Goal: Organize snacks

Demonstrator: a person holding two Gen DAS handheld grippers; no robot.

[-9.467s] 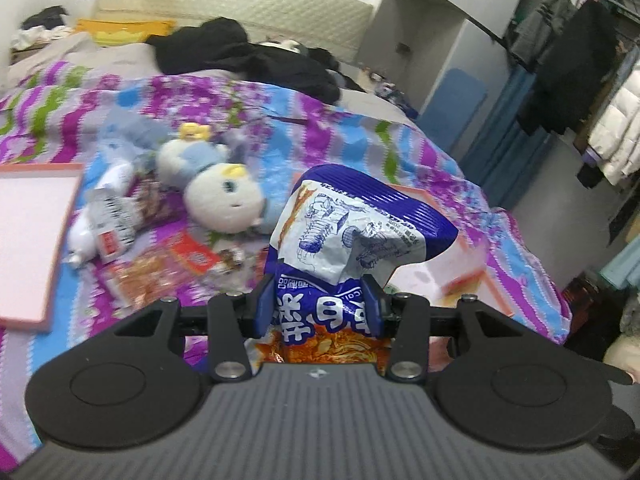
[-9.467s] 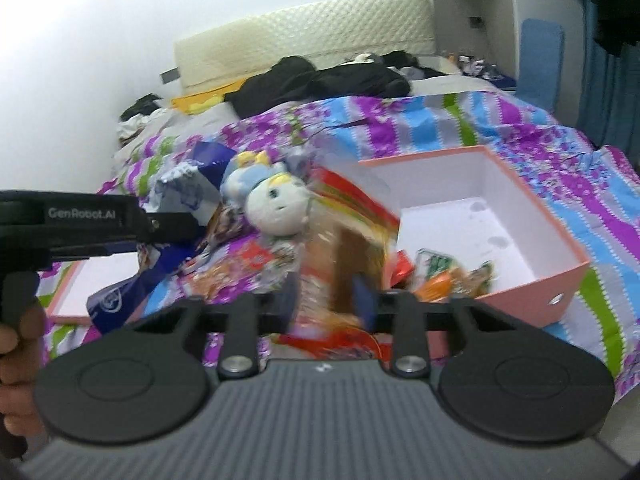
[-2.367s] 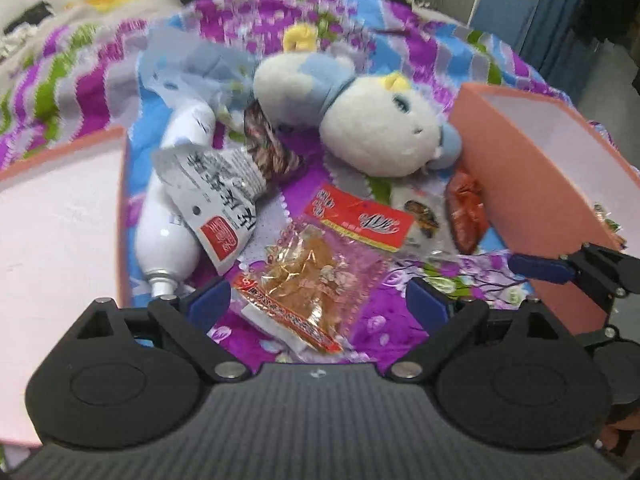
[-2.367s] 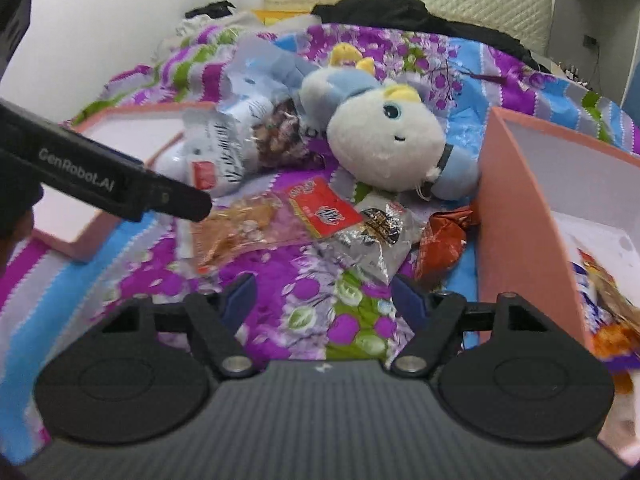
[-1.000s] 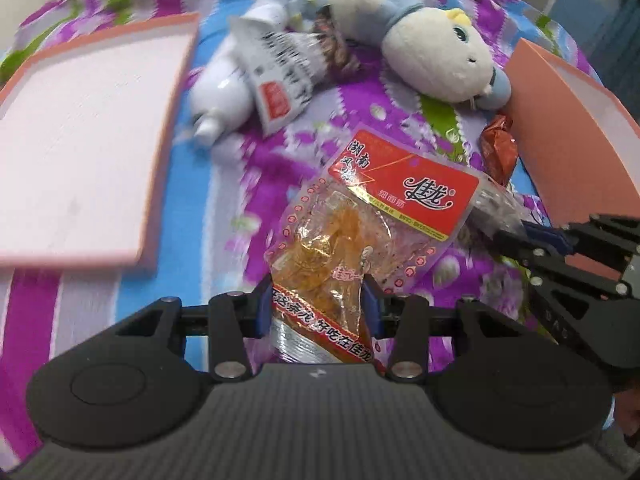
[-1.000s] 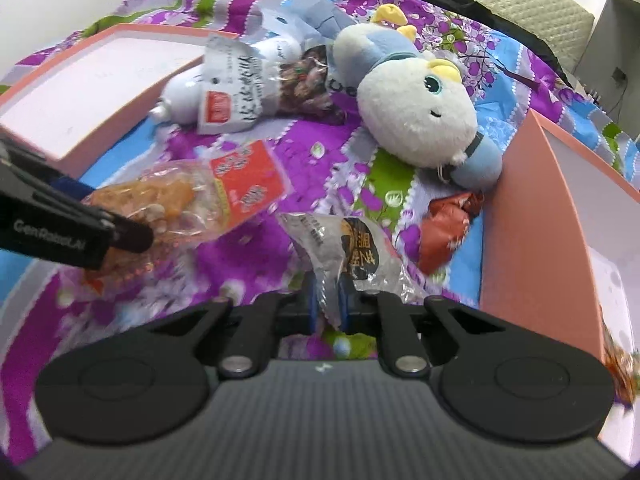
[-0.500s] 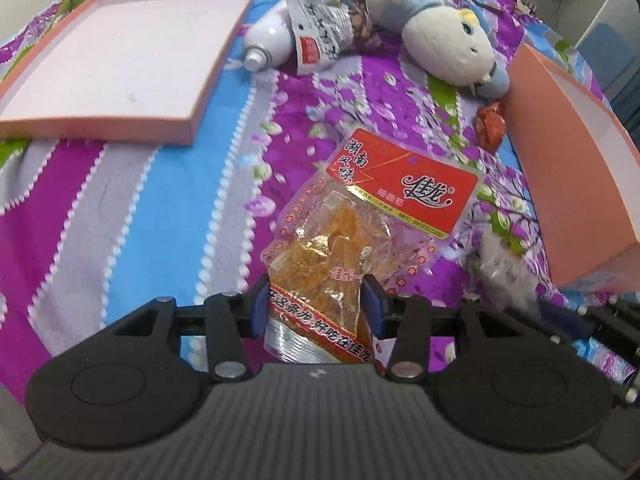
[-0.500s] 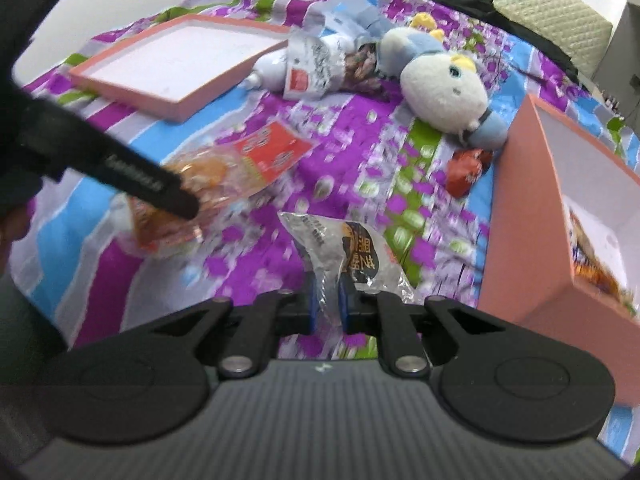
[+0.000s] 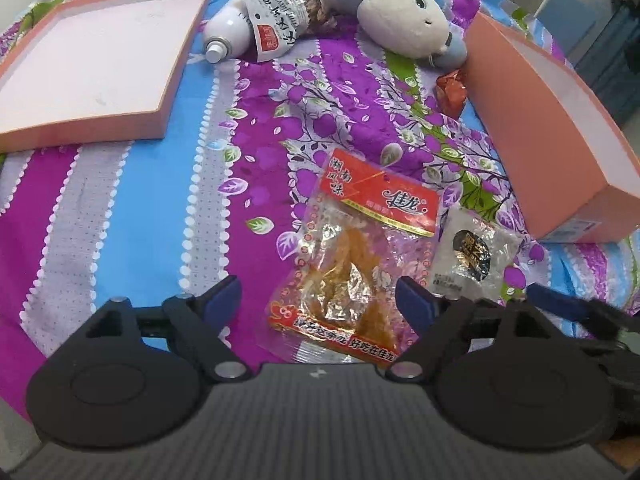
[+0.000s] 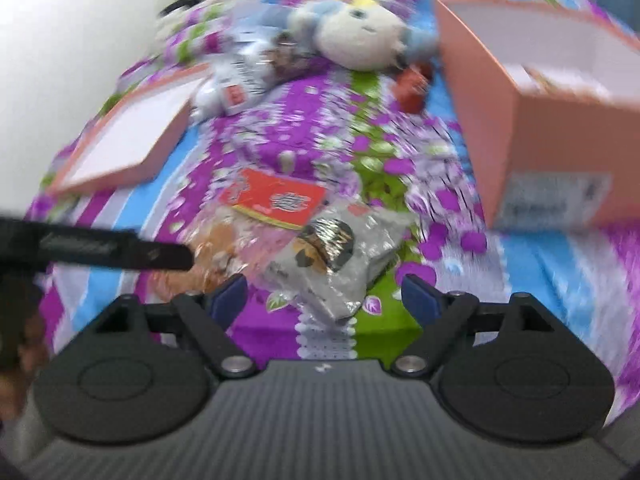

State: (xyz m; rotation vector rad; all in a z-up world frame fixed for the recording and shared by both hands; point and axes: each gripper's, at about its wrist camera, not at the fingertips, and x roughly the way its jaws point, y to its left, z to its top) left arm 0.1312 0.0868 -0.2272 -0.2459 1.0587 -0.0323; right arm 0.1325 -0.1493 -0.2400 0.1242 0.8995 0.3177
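A clear snack pack with a red header (image 9: 352, 264) lies flat on the bedspread between the spread fingers of my left gripper (image 9: 320, 300), whose jaws are opening with the pads off it. Beside it on the right lies a grey snack pouch (image 9: 472, 256). In the blurred right wrist view that grey pouch (image 10: 332, 256) lies between the wide fingers of my right gripper (image 10: 324, 296), whose jaws are opening too, not touching it. The red-header pack (image 10: 260, 208) sits left of it. The orange box (image 9: 540, 128) stands at the right, with snacks inside (image 10: 560, 80).
The flat orange lid (image 9: 92, 64) lies at the left. A plush toy (image 9: 404, 20), a white bottle (image 9: 224, 32), a white-labelled bag (image 9: 276, 28) and a small red packet (image 9: 452, 88) lie farther back. The left gripper's finger (image 10: 112, 252) crosses the right wrist view.
Both grippers have opened and let go of their packs, which now lie side by side on the bedspread near the orange box. The right gripper has rolled and shifted.
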